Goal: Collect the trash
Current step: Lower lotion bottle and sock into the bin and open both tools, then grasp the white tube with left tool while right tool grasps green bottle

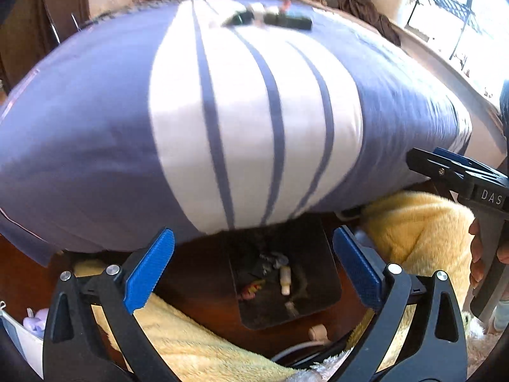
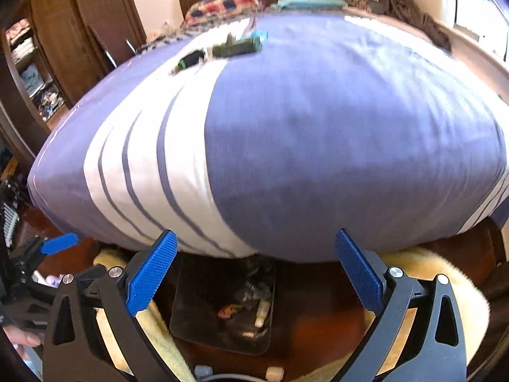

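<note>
A dark tray-like bin [image 1: 321, 299] sits on the floor at the foot of the bed and holds several bits of trash, among them a small white bottle [image 1: 285, 280] and a red-yellow wrapper [image 1: 251, 288]. It also shows in the right wrist view [image 2: 191, 324]. More trash lies in a cluster [image 1: 270, 17] far up the bed, also in the right wrist view [image 2: 222, 51]. My left gripper [image 1: 254, 269] is open and empty above the bin. My right gripper [image 2: 256, 270] is open and empty above the bin; it shows at the right of the left wrist view [image 1: 458, 172].
A bed with a purple and white striped cover [image 1: 254, 111] fills both views. A yellow fluffy blanket [image 1: 423, 229] lies on the dark wooden floor around the bin. A wooden wardrobe [image 2: 57, 47] stands to the left. A window sill [image 1: 445, 51] runs along the right.
</note>
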Action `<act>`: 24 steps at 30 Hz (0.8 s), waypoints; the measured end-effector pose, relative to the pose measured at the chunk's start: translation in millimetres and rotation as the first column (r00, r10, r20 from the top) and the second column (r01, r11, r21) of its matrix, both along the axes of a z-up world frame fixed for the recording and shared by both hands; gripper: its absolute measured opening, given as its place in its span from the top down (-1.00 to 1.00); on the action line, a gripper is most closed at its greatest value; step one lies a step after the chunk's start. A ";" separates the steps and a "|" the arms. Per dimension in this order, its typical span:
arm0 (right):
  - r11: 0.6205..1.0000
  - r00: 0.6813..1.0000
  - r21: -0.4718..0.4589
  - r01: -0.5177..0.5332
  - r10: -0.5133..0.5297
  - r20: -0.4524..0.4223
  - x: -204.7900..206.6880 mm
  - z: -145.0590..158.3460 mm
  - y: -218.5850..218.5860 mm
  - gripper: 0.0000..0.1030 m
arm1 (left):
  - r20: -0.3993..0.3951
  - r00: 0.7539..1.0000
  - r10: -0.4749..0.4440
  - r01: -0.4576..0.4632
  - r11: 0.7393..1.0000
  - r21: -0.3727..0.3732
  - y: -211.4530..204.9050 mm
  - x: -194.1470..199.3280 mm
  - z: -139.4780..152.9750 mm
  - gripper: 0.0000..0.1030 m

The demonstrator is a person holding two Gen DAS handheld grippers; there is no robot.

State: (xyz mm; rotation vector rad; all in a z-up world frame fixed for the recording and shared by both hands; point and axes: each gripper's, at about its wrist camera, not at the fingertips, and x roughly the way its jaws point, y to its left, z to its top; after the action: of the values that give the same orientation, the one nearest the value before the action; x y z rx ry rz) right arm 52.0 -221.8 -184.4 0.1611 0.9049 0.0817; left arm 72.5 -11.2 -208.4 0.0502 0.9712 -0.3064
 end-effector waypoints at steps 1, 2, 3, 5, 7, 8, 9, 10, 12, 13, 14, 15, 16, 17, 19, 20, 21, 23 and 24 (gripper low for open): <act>1.000 1.000 -0.005 0.001 -0.001 0.014 1.0 5.6 -1.5 -0.93 | 0.017 1.000 0.008 -0.008 1.000 0.000 3.2 2.8 3.6 -0.84; 1.000 1.000 -0.004 0.003 -0.003 0.025 3.4 10.8 -2.9 -0.93 | 0.034 0.999 0.015 -0.015 1.000 0.001 6.2 5.9 7.9 -0.84; 1.000 0.999 -0.001 0.005 -0.005 0.037 6.4 16.7 -3.6 -0.93 | 0.045 0.999 0.020 -0.020 1.000 0.002 7.6 8.7 12.1 -0.84; 1.000 0.999 -0.005 0.006 -0.006 0.053 15.3 23.3 -4.9 -0.93 | 0.071 0.997 0.037 -0.037 0.999 0.009 12.0 16.4 22.6 -0.84; 1.000 0.998 -0.021 0.012 -0.011 0.070 28.0 30.0 -5.8 -0.93 | 0.097 0.994 0.051 -0.053 0.998 0.018 12.7 27.5 28.3 -0.84; 1.000 0.997 -0.029 0.012 -0.010 0.078 34.0 33.2 -4.9 -0.93 | 0.106 0.993 0.056 -0.059 0.998 0.022 13.9 34.3 31.1 -0.84; 0.999 0.996 -0.036 0.012 -0.009 0.086 42.4 35.9 -5.0 -0.93 | 0.115 0.992 0.060 -0.063 0.998 0.025 14.8 41.2 35.9 -0.84; 0.999 0.996 -0.045 0.014 -0.010 0.093 51.8 39.2 -5.1 -0.93 | 0.124 0.990 0.066 -0.071 0.997 0.032 17.3 49.6 38.7 -0.84; 0.998 0.995 -0.057 0.020 -0.015 0.095 71.1 42.8 -5.2 -0.93 | 0.133 0.988 0.073 -0.079 0.996 0.037 20.5 66.7 42.5 -0.84; 0.998 0.995 -0.053 0.022 -0.017 0.094 82.4 44.4 -5.1 -0.93 | 0.136 0.988 0.077 -0.082 0.996 0.036 21.5 78.4 45.1 -0.84; 0.999 0.996 -0.047 0.022 -0.017 0.093 93.4 44.9 -4.8 -0.93 | 0.135 0.987 0.081 -0.087 0.996 0.035 22.8 88.8 46.6 -0.84; 0.999 0.996 -0.044 0.026 -0.022 0.091 105.6 45.8 -4.4 -0.93 | 0.136 0.987 0.088 -0.093 0.995 0.035 24.0 101.6 48.6 -0.84; 0.998 0.996 -0.047 0.033 -0.029 0.090 117.7 47.3 -4.2 -0.93 | 0.138 0.986 0.089 -0.095 0.995 0.034 24.1 112.0 49.8 -0.83; 0.998 0.995 -0.051 0.039 -0.034 0.090 128.7 47.2 -1.8 -0.93 | 0.138 0.986 0.089 -0.095 0.995 0.032 23.8 121.6 50.5 -0.83; 0.997 0.996 -0.061 0.045 -0.040 0.080 154.5 45.6 3.9 -0.93 | 0.136 0.986 0.092 -0.097 0.995 0.034 22.4 141.1 49.8 -0.81; 0.997 0.996 -0.064 0.048 -0.043 0.073 165.7 43.7 6.8 -0.93 | 0.135 0.987 0.090 -0.095 0.995 0.037 21.3 151.5 49.5 -0.79; 0.997 0.997 -0.065 0.051 -0.047 0.062 179.8 41.4 10.5 -0.93 | 0.134 0.987 0.085 -0.090 0.995 0.039 20.3 162.0 49.0 -0.76; 0.997 0.997 -0.051 0.059 -0.057 0.043 201.2 35.8 16.3 -0.93 | 0.132 0.988 0.080 -0.086 0.996 0.036 18.8 177.1 47.6 -0.75; 0.997 0.997 -0.042 0.064 -0.063 0.034 211.5 33.0 19.3 -0.93 | 0.130 0.989 0.077 -0.082 0.996 0.036 17.4 185.6 46.7 -0.74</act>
State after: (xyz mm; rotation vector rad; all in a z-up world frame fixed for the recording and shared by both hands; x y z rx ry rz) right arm 263.5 -202.4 -151.3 0.1475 0.8677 0.0054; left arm 258.1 6.2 -161.7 0.0677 0.8495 -0.2068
